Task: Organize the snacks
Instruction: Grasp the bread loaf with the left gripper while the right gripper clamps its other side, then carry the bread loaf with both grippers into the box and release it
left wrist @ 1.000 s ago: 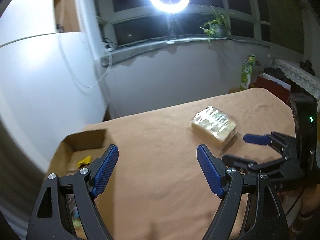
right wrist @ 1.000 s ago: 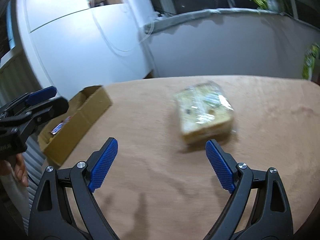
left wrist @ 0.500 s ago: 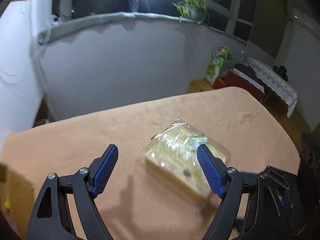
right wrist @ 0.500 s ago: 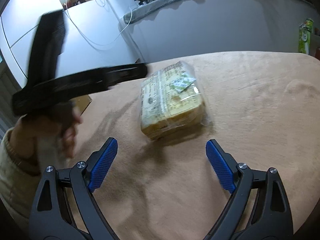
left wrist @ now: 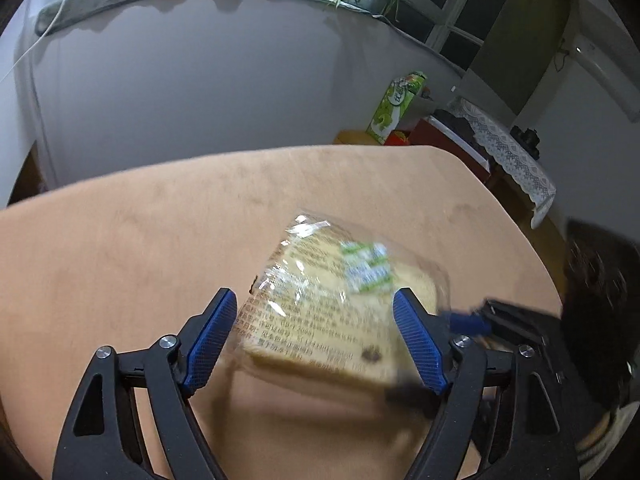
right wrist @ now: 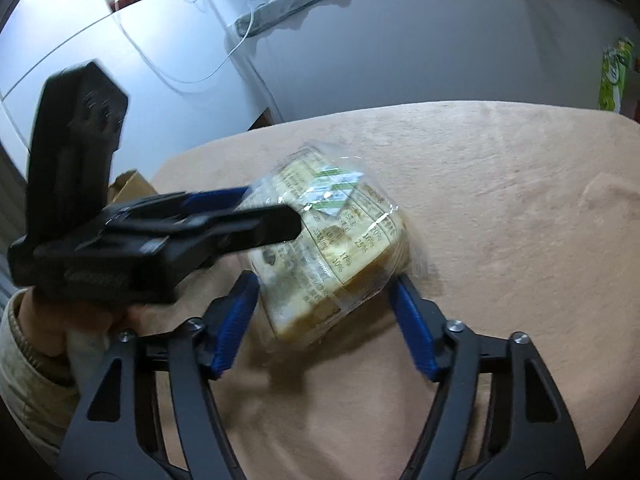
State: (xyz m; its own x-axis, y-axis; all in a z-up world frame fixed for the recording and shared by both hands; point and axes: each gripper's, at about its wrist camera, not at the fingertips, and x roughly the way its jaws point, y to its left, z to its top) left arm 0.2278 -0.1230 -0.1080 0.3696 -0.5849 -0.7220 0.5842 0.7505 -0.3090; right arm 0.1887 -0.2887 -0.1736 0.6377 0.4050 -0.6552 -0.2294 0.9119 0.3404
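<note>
A bread packet (left wrist: 328, 304) in clear wrap lies on the brown tablecloth (left wrist: 120, 248), blurred and tilted up at its near edge. My left gripper (left wrist: 316, 320) straddles it with jaws closing; a thin gap shows at the left pad. In the right wrist view the same packet (right wrist: 332, 248) sits between the blue pads of my right gripper (right wrist: 324, 312). Those jaws are closing and both pads touch the wrap. The left gripper (right wrist: 256, 216) reaches over the packet from the left.
A cardboard box (right wrist: 130, 186) stands at the table's far left edge. A green bag (left wrist: 396, 104) and a red cabinet stand beyond the far right corner. A hand and beige sleeve (right wrist: 36, 344) hold the left gripper. The table's right half (right wrist: 520, 220) is bare cloth.
My left gripper swung away from the box and came down over the bread packet. My right gripper moved in and its jaws narrowed onto the packet, which has turned and tilted.
</note>
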